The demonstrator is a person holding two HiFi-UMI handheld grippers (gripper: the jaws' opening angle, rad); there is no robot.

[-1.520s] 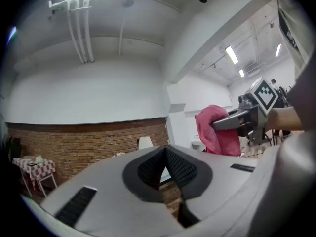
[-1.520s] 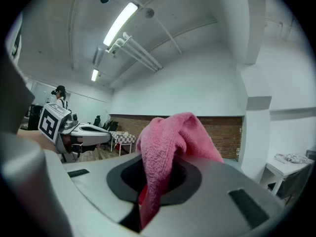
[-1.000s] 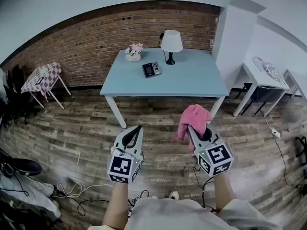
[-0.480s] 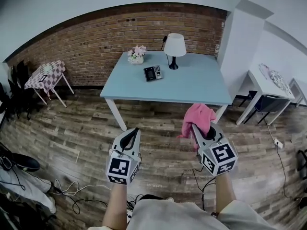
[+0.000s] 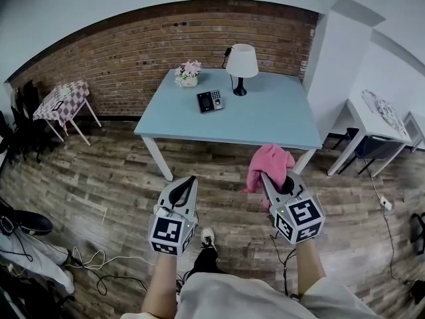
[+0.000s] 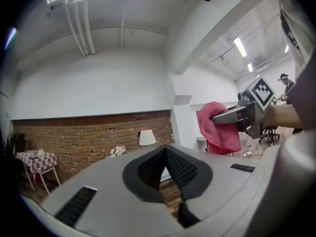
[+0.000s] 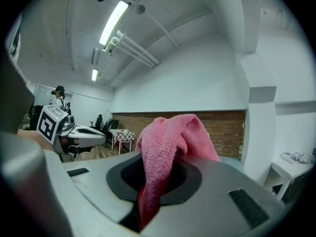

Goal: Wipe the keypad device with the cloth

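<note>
The keypad device [image 5: 210, 100], small and dark with a grey button pad, lies on the light blue table [image 5: 265, 121] ahead of me, well beyond both grippers. My right gripper [image 5: 267, 176] is shut on a pink cloth [image 5: 268, 164] that drapes over its jaws; the same pink cloth [image 7: 165, 149] fills the right gripper view. My left gripper [image 5: 190, 179] is held over the wooden floor short of the table, jaws closed with nothing between them [image 6: 165, 152]. In the left gripper view the pink cloth [image 6: 217, 130] hangs at the right.
A white-shaded lamp [image 5: 241, 64] and a small flower pot [image 5: 188, 73] stand at the table's back by the brick wall. A checkered side table [image 5: 63, 104] is at the left, a white desk [image 5: 382, 121] at the right. Cables [image 5: 99, 264] lie on the floor.
Both grippers have moved forward across the floor toward the blue table, which has shifted slightly in view. The cloth stays clamped in the right gripper. A shoe now shows below.
</note>
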